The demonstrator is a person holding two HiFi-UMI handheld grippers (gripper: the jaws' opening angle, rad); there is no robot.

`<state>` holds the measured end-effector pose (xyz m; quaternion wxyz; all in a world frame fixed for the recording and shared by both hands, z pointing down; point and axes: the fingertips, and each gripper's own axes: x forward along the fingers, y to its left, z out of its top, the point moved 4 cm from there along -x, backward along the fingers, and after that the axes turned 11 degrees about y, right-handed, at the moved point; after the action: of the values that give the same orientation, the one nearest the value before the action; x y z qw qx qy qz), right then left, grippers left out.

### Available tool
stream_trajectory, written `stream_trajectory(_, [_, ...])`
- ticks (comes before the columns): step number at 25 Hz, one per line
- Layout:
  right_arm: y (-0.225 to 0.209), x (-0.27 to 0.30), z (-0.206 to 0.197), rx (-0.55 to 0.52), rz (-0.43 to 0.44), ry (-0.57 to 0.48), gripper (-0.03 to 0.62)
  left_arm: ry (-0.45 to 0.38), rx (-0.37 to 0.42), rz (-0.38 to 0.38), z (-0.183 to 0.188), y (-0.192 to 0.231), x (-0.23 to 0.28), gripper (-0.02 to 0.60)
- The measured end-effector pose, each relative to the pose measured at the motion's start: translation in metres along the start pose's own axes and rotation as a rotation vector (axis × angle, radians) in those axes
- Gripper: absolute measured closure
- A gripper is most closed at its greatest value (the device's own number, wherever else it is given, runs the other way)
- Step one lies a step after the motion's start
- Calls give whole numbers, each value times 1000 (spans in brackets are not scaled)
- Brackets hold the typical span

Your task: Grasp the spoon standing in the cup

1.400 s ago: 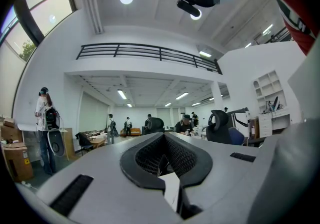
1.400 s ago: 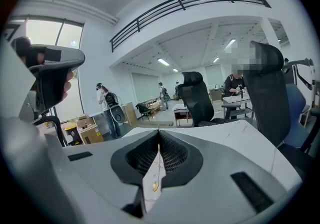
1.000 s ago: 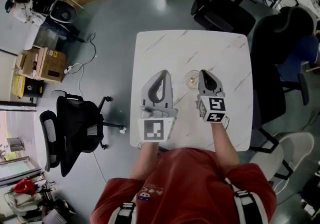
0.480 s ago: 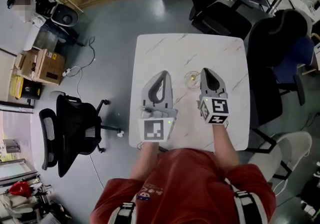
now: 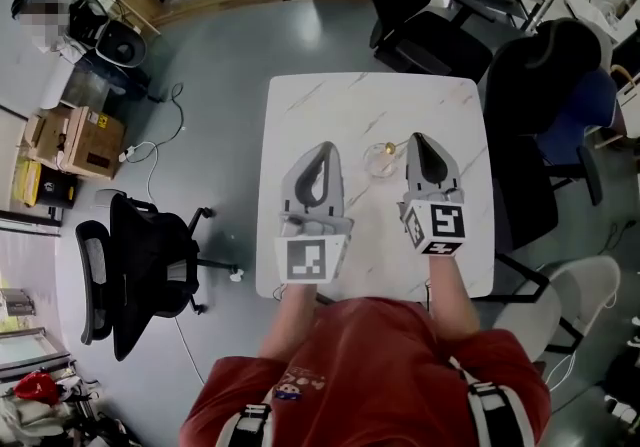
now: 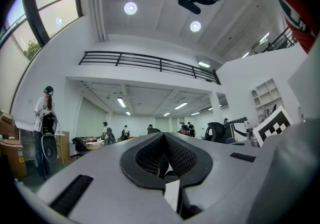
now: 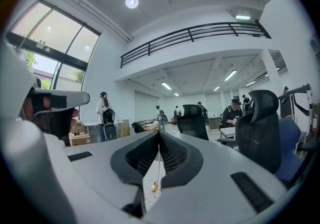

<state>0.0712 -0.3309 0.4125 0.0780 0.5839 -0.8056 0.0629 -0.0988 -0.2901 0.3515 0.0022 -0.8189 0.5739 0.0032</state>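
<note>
A small clear glass cup (image 5: 381, 161) stands right of centre on the white marble table (image 5: 340, 105). My right gripper (image 5: 416, 138) hovers just right of it, shut on the thin gold spoon (image 5: 397, 146). In the right gripper view the spoon (image 7: 155, 186) hangs from the closed jaw tips of the right gripper (image 7: 159, 132), bowl end down, with no cup around it. My left gripper (image 5: 322, 148) floats over the table's left half, apart from the cup. In its own view the left gripper (image 6: 163, 136) is shut with nothing held.
Black office chairs stand left of the table (image 5: 150, 265), behind it (image 5: 420, 25) and at its right (image 5: 555, 115). A white chair (image 5: 590, 305) sits at the near right. Cardboard boxes (image 5: 75, 140) lie on the floor far left.
My right gripper has risen beside the cup, still shut on the spoon. The left gripper has hardly moved.
</note>
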Motion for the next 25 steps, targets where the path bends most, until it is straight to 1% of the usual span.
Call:
stream_trajectory(4, [0,-18,27,-38,-27,-78,577,-27,0,-11,6,-2,0,572])
stream_trajectory(9, [4,-43,60,-109,-63,-186,577,-41,2,-23,13,-5,-6,572])
stream_trajectory(13, [6,-59,73,-150,-95,-246,577,-52,5,-26,16,-7,-7,572])
stream_trajectory(17, [10,-65,76,-167,-114,-277,577,-64,16,-27,19,-7,-10,572])
stream_trajectory(25, [12,-63,72,-182,-119,-272,577,-68,18,-25,22,-6,-10,572])
